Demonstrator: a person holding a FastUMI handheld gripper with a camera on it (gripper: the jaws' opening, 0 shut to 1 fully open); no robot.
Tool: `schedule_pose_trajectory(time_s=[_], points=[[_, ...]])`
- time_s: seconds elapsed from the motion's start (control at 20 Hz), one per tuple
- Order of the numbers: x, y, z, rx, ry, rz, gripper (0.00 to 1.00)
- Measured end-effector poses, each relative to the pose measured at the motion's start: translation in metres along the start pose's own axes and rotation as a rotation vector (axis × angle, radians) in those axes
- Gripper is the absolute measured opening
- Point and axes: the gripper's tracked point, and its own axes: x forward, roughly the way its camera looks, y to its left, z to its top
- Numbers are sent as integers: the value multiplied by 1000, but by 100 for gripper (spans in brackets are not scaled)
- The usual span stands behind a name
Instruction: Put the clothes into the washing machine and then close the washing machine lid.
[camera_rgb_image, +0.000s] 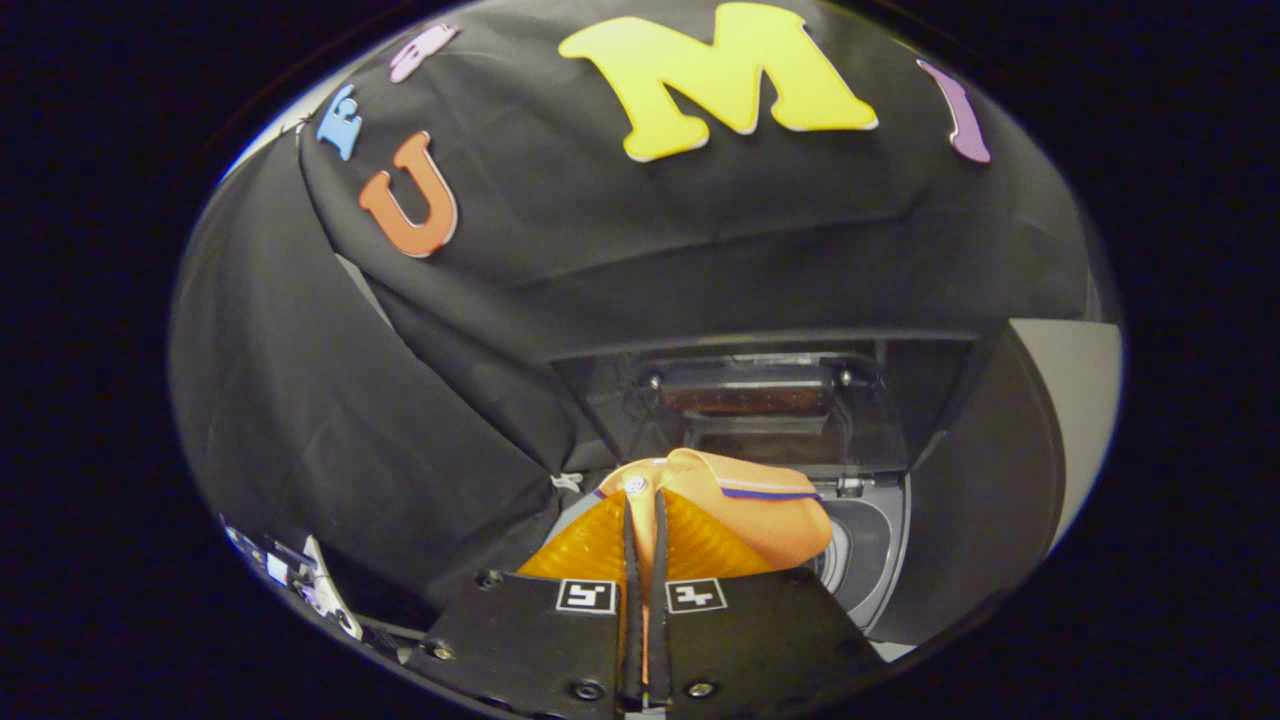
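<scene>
Orange cloth, a small garment with a dark trim stripe, sits pinched in my claw at lower centre of the frame, fingers nearly together on a fold. It bunches ahead and to the right, over the washing machine opening at lower right, its lid raised behind. I judge it light, soft and limp; a gathered fold suits. Long axis unclear, crumpled.

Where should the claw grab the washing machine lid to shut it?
Probably the lid's top edge, coming from above and in front: it stands open and upright behind the drum, so that edge is free. The claw is now shut on the orange garment.
</scene>
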Motion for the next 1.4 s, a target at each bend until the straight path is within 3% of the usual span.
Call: schedule_pose_trajectory(time_s=[0.55, 0.9, 1.15, 1.2, 1.4], points=[[83, -69, -83, 54, 199, -159, 5], [92, -87, -93, 98, 242, -228, 6], [88, -86, -94, 92, 235, -230, 16], [86, -86, -91, 85, 219, -236, 19], [79, -88, -90, 78, 204, -258, 84]])
